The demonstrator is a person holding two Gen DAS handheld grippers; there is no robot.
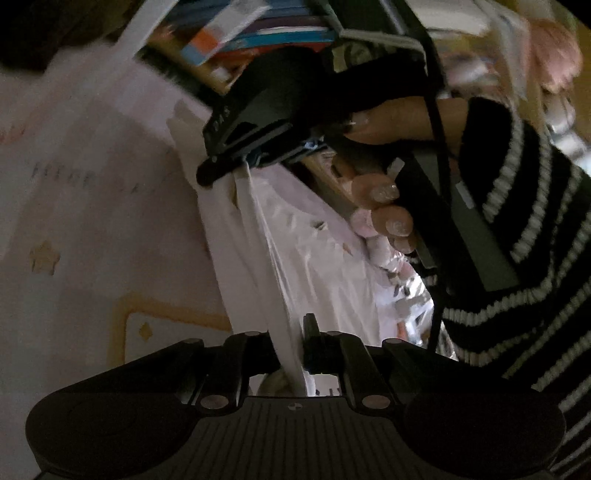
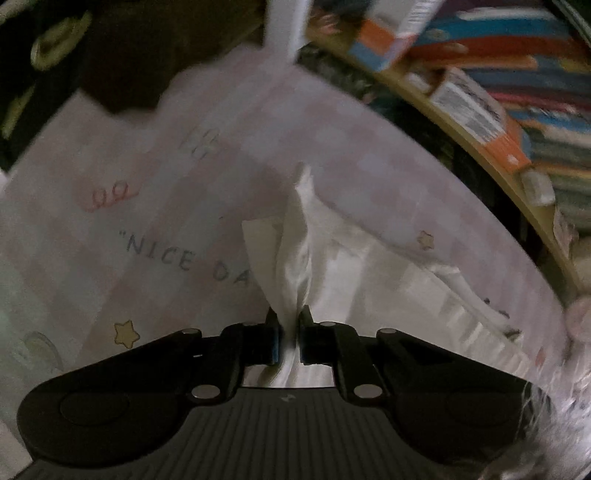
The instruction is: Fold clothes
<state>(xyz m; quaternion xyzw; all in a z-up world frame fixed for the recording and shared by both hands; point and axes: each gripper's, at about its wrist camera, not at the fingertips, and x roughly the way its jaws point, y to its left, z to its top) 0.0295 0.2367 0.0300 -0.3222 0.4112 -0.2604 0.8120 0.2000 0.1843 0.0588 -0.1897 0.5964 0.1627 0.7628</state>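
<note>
A white garment point(image 1: 314, 251) hangs stretched between both grippers above a pale printed bed sheet point(image 1: 92, 184). In the left wrist view my left gripper point(image 1: 293, 343) is shut on the garment's lower edge. Higher up, my right gripper point(image 1: 243, 158) pinches another part of the same cloth, held by a hand point(image 1: 388, 206) in a black-and-white striped sleeve point(image 1: 517, 221). In the right wrist view my right gripper point(image 2: 290, 328) is shut on a bunched fold of the white garment point(image 2: 295, 236), which trails down onto the sheet point(image 2: 166, 184) printed with "NICE DAY" and stars.
A bookshelf point(image 2: 498, 92) packed with colourful books runs along the sheet's far side and also fills the top of the left wrist view, bookshelf point(image 1: 258, 33). Dark fabric with yellow-green rings point(image 2: 55, 48) lies at the sheet's upper left corner. Both views are dim and blurred.
</note>
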